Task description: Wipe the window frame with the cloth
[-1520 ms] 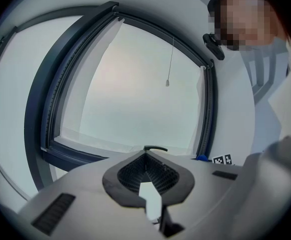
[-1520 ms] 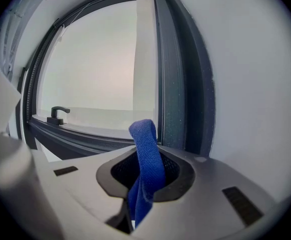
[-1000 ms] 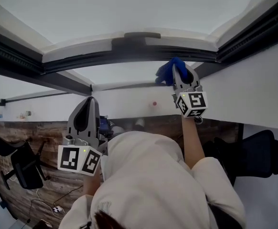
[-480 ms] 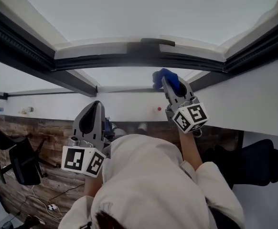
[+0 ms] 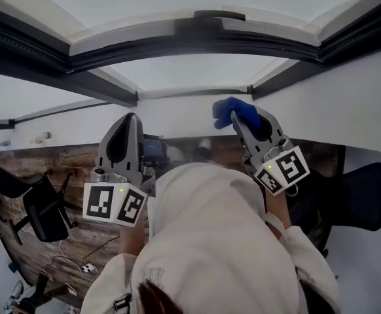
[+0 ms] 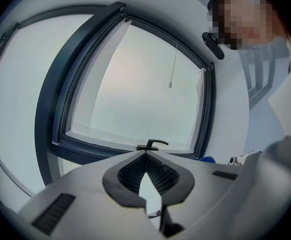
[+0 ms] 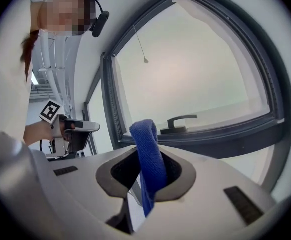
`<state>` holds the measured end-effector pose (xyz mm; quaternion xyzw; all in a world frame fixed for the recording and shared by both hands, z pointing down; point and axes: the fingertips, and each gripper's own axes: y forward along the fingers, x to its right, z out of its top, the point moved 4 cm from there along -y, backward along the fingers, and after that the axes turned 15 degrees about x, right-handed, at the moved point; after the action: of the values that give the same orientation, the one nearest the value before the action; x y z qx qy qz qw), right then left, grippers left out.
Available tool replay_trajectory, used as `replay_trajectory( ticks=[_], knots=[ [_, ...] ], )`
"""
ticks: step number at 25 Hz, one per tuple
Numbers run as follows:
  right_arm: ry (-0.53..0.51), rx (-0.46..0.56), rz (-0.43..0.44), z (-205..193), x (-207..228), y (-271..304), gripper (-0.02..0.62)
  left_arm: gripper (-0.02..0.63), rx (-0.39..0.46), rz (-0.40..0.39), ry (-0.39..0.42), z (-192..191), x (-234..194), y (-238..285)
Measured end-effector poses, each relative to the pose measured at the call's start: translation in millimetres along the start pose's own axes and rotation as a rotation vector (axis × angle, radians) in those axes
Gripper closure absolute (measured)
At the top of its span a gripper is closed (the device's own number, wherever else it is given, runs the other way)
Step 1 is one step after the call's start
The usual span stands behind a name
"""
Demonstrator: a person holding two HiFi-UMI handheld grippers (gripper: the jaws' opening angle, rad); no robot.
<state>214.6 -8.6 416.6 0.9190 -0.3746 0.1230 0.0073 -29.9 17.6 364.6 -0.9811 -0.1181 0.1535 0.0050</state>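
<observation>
Two grippers raised toward the frame (image 5: pixel 177 44). My right gripper (image 7: pixel 146 170) is clamped on the blue cloth (image 7: pixel 146 146), whose fold sticks up past the jaws, below the handle (image 7: pixel 181 121) and near the lower rail; contact unclear. My left gripper (image 6: pixel 145 158) is closed, nothing between its jaws.

I seem to be in an office: black chairs (image 5: pixel 43 218) stand on a wood-look floor (image 5: pixel 79 169), and loose cables (image 5: pixel 86 265) trail across it. The walls (image 5: pixel 347 103) around me are plain white. They hold a large dark window frame (image 5: pixel 197 41) with a lever handle (image 7: pixel 180 121) and a hanging cord (image 7: pixel 139 44).
</observation>
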Motion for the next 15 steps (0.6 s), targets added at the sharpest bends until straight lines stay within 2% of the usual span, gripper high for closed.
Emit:
replay_trajectory(
  ticks=[3,6,11,15],
  knots=[
    [-0.014,0.008,-0.041,7,-12,-15,0.543,0.597,-0.015,-0.052,-0.016,-5,5,-2],
    [-0.044,0.014,-0.122,15,-25,-28,0.543,0.597,-0.021,-0.113,-0.030,-4,8,-6],
    [-0.121,-0.004,-0.217,16,-62,-35,0.543,0.597,-0.050,-0.191,-0.052,1,-5,-24],
    [-0.089,0.017,-0.312,9,-107,-37,0.543,0.597,-0.094,-0.231,-0.048,9,-28,-54]
  ],
)
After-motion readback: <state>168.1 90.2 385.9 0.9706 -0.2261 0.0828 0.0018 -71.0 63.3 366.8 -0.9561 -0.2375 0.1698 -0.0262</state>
